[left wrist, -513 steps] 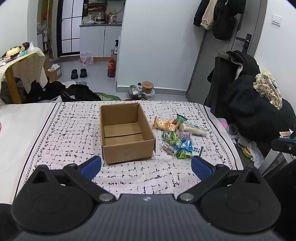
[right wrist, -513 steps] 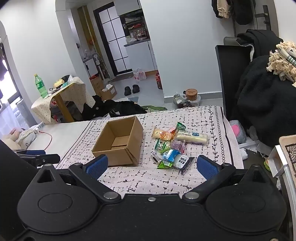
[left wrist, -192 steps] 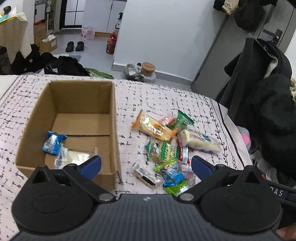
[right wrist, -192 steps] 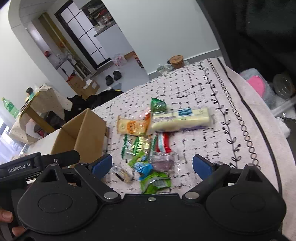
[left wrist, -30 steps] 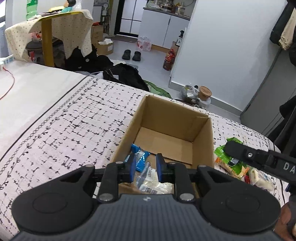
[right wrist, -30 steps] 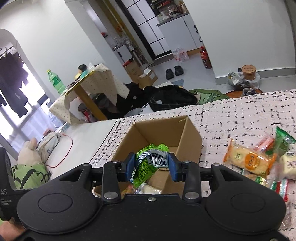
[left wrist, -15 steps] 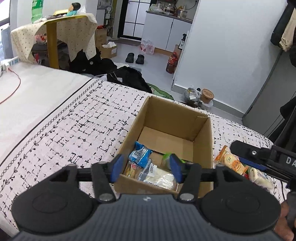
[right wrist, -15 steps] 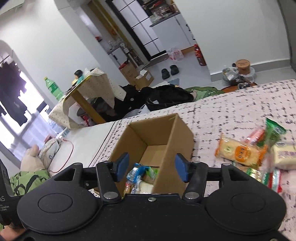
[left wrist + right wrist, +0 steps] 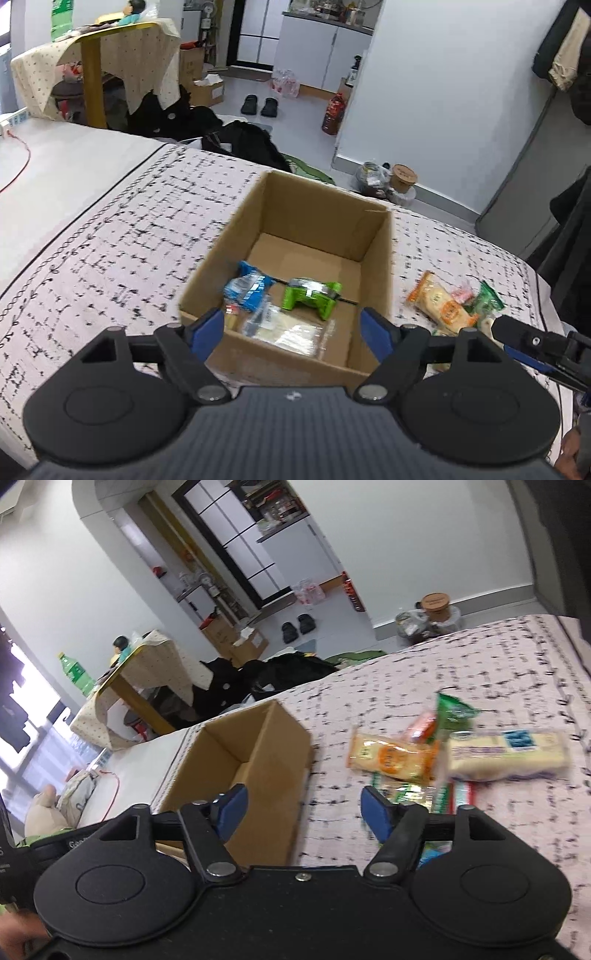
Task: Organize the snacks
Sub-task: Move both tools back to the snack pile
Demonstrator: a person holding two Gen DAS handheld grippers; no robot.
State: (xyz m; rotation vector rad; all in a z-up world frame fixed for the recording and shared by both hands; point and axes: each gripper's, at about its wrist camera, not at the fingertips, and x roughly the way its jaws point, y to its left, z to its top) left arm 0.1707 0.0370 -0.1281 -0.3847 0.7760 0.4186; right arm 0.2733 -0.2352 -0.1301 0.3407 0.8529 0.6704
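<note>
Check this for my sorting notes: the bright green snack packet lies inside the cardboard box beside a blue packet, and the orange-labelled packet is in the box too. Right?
Not quite. The green packet and blue packet do lie inside the cardboard box, but the orange-labelled packet is outside it, on the patterned cloth to the box's right. The left wrist view shows this.

White walls (image 9: 424, 92), cloth-draped table (image 9: 110, 48)

Both wrist views (downward) share box (image 9: 373, 254).

Patterned bed cover (image 9: 110, 236) bearing cardboard box (image 9: 373, 266), loose snack packets (image 9: 391, 757) beside it.
</note>
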